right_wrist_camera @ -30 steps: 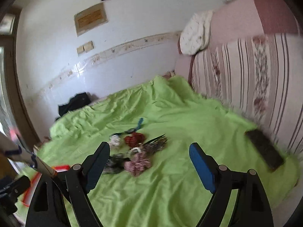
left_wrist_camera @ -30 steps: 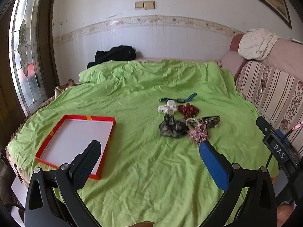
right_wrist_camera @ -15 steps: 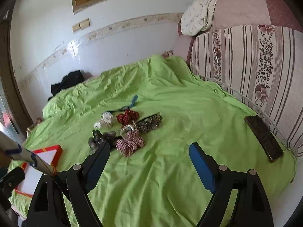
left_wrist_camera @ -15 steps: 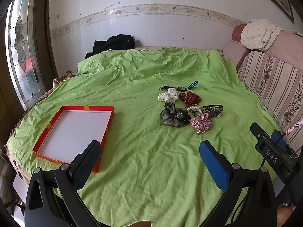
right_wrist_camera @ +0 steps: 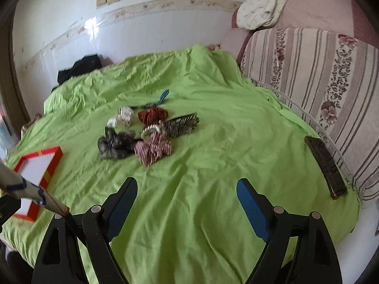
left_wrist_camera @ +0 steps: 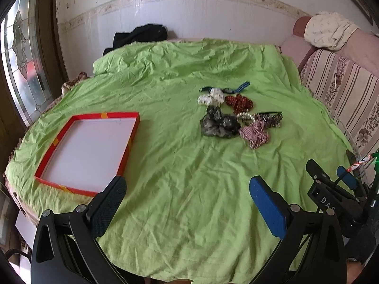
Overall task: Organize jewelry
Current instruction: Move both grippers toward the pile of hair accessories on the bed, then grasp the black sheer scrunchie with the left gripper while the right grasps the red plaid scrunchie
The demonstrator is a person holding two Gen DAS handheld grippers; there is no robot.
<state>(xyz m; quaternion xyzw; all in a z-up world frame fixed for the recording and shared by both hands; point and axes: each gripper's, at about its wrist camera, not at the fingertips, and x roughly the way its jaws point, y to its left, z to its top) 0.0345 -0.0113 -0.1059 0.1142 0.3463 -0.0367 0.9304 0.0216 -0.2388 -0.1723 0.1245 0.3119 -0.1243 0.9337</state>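
Observation:
A cluster of hair accessories lies mid-bed on the green sheet: a grey scrunchie, a pink striped scrunchie, a red one, a white one, a pearl bracelet, a dark patterned clip and a blue band. A shallow red-rimmed tray lies to the left with a bare white floor. My left gripper and right gripper both stand open, short of the cluster, holding nothing.
A striped floral sofa runs along the bed's right side, with a dark phone at the sheet's right edge. A black garment lies at the far end by the wall. A stained-glass window is at left.
Both cameras have tilted down and come closer to the bed, so the accessory cluster and tray sit larger in view. Nothing on the bed has moved; both grippers stay open.

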